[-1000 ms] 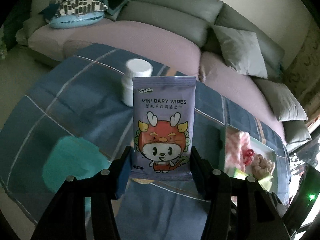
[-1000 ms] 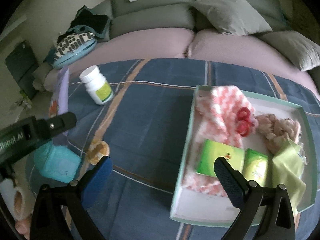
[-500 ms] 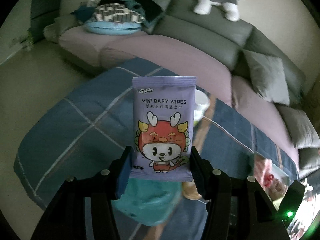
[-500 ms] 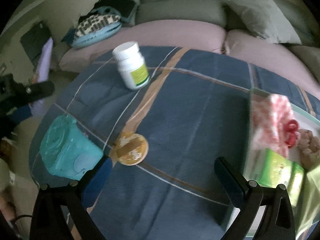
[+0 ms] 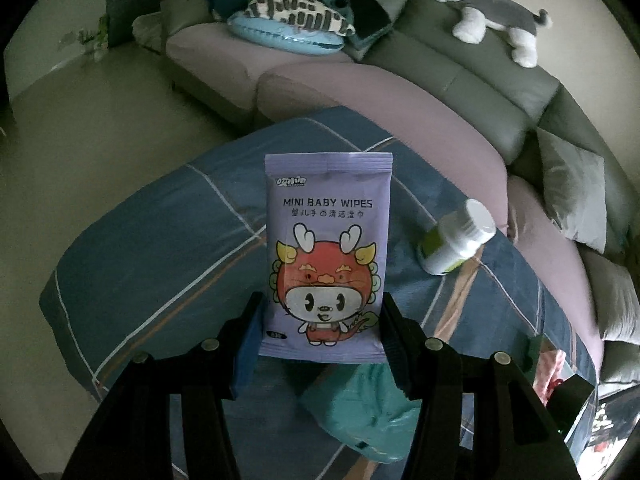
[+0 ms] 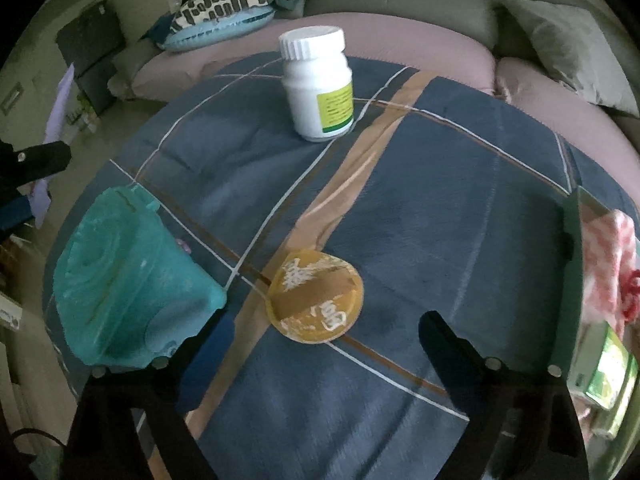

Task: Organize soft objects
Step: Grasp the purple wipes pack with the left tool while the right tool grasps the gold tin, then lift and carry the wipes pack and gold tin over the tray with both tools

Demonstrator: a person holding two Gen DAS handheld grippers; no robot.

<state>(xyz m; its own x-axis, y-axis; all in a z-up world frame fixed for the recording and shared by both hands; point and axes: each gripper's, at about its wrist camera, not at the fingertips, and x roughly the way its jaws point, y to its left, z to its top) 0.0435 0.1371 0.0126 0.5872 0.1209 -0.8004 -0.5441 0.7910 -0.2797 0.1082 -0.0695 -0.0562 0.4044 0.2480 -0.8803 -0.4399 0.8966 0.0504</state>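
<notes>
The right gripper (image 6: 324,344) has swung from the tray (image 6: 572,280) over the disc (image 6: 316,296), jaws narrowing, empty; the left gripper (image 5: 320,328) clamps the wipes (image 5: 326,256).

The left gripper (image 5: 322,332), clamped on the baby wipes pack (image 5: 326,256), swings off to the table's left edge; the right gripper (image 6: 326,344) leaves the tray (image 6: 576,248) and drops over the round yellow packet (image 6: 316,300), its empty jaws narrowing slightly; the white bottle (image 6: 318,84) looms closer.
</notes>
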